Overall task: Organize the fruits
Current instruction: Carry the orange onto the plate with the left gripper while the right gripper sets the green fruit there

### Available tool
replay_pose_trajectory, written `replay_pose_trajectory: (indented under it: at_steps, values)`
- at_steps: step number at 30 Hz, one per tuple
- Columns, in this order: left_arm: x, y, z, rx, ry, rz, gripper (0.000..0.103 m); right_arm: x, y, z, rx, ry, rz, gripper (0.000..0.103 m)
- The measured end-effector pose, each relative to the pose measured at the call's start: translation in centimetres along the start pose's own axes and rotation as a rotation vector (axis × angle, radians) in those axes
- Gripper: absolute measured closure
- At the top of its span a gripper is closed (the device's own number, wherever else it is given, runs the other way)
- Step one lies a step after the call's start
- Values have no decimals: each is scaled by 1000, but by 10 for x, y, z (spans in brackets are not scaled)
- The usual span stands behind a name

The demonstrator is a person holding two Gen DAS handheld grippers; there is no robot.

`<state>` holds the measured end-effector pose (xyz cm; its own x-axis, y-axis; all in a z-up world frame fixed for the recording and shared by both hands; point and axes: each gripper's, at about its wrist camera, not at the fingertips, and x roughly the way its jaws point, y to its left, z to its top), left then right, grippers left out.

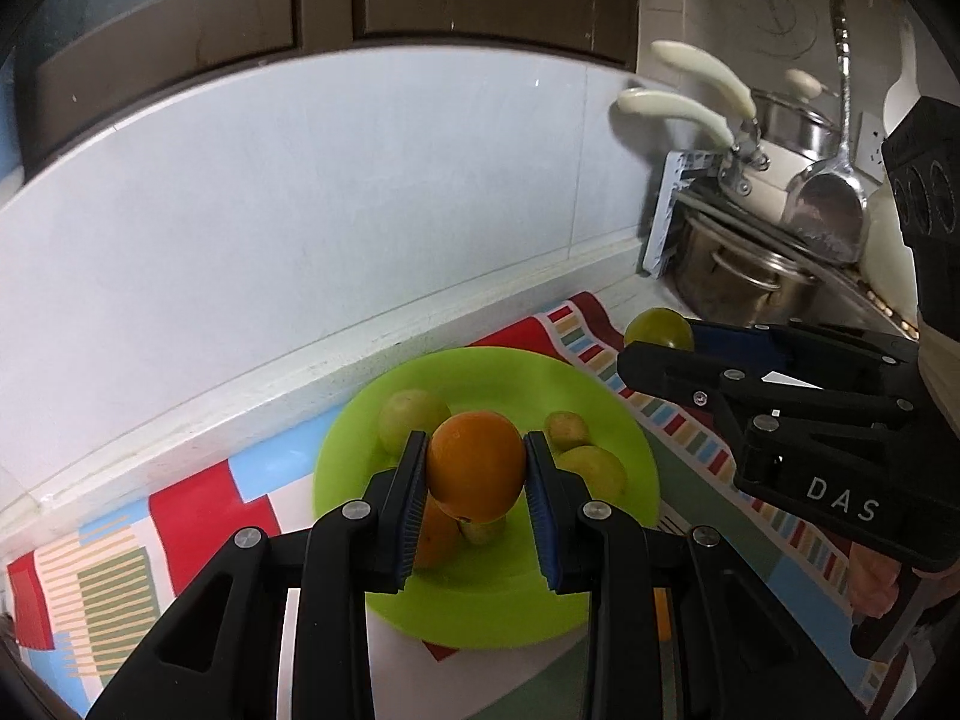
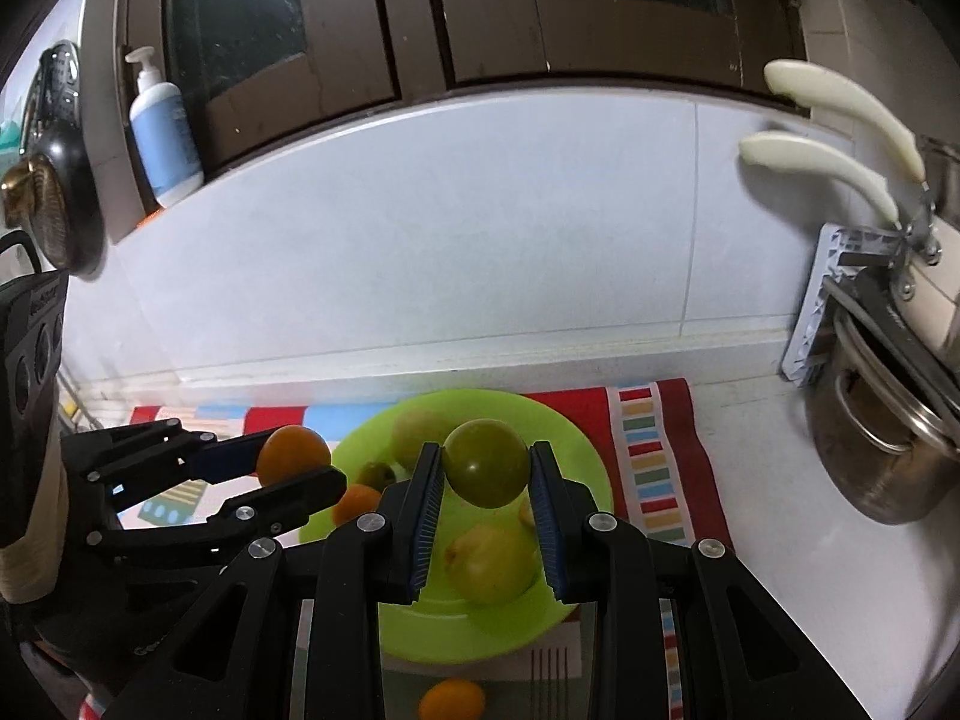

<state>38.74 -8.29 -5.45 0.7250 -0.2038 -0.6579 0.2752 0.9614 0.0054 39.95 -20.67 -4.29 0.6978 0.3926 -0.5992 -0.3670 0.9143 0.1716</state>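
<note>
My left gripper (image 1: 477,471) is shut on an orange (image 1: 476,467), held above a lime-green plate (image 1: 480,606) on a striped cloth. Several green fruits (image 1: 413,413) and another orange (image 1: 435,537) lie on that plate. My right gripper (image 2: 487,468) is shut on a green fruit (image 2: 486,462) over the same plate (image 2: 564,438). In the left wrist view the right gripper (image 1: 657,339) comes in from the right with its green fruit (image 1: 658,329). In the right wrist view the left gripper (image 2: 300,468) holds the orange (image 2: 294,453) at the plate's left edge.
A loose orange (image 2: 451,701) lies on the cloth (image 2: 651,456) in front of the plate. Steel pots (image 2: 888,456) and pans with cream handles (image 2: 822,165) are stacked at the right. A white tiled wall runs behind. A soap bottle (image 2: 162,132) stands on the sill at the left.
</note>
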Motion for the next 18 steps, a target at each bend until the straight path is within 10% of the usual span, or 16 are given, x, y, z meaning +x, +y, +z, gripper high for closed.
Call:
replay_pose_trajectory:
  at_steps: [18]
  values:
    - [47, 15, -9, -13, 55, -14, 72, 64, -6, -8, -25, 96, 23, 73]
